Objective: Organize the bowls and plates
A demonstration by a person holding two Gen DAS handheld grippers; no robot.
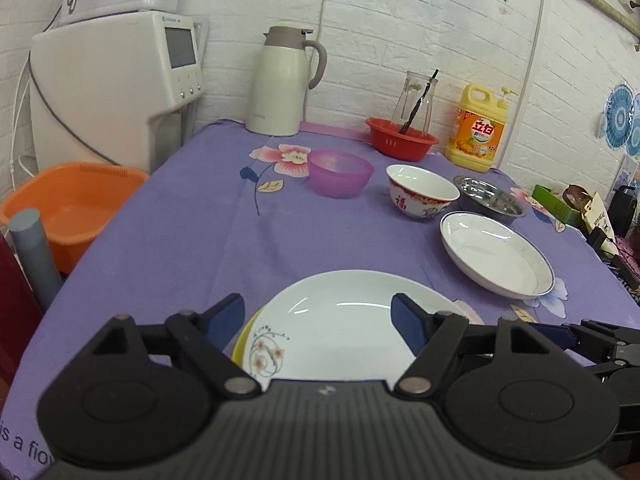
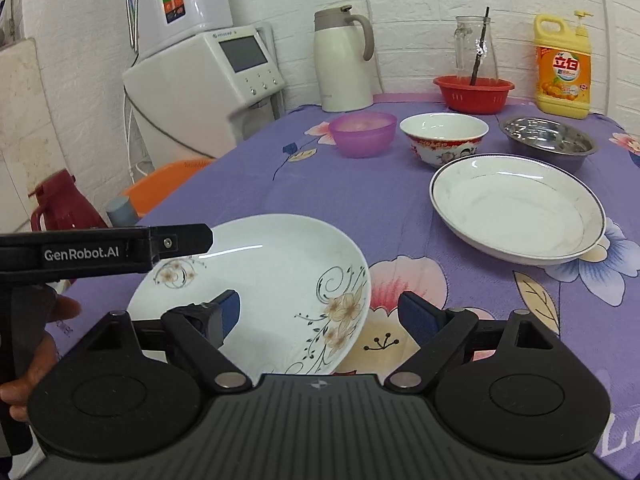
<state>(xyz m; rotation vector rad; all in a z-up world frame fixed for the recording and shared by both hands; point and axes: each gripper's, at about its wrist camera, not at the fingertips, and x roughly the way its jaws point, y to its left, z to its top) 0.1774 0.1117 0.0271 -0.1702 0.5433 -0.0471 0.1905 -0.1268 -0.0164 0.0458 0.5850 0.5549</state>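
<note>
A white flower-patterned plate [image 1: 340, 332] [image 2: 260, 280] lies at the near edge of the purple tablecloth, on a yellow-rimmed plate [image 1: 239, 340]. My left gripper [image 1: 318, 314] is open, its jaws spread over this plate. My right gripper [image 2: 320, 314] is open, its jaws straddling the plate's right rim. A blue-rimmed white plate [image 1: 496, 254] [image 2: 516, 208] lies to the right. Behind stand a purple bowl [image 1: 340, 173] [image 2: 362, 133], a red-and-white bowl [image 1: 420, 191] [image 2: 444, 136] and a steel bowl [image 1: 490, 199] [image 2: 548, 140].
At the back stand a white thermos jug [image 1: 280, 84], a red basket [image 1: 400, 138] holding a glass jar, and a yellow detergent bottle [image 1: 478, 128]. An orange basin [image 1: 68, 208] and a white appliance [image 1: 116, 84] are left of the table. Clutter lies beyond the right edge.
</note>
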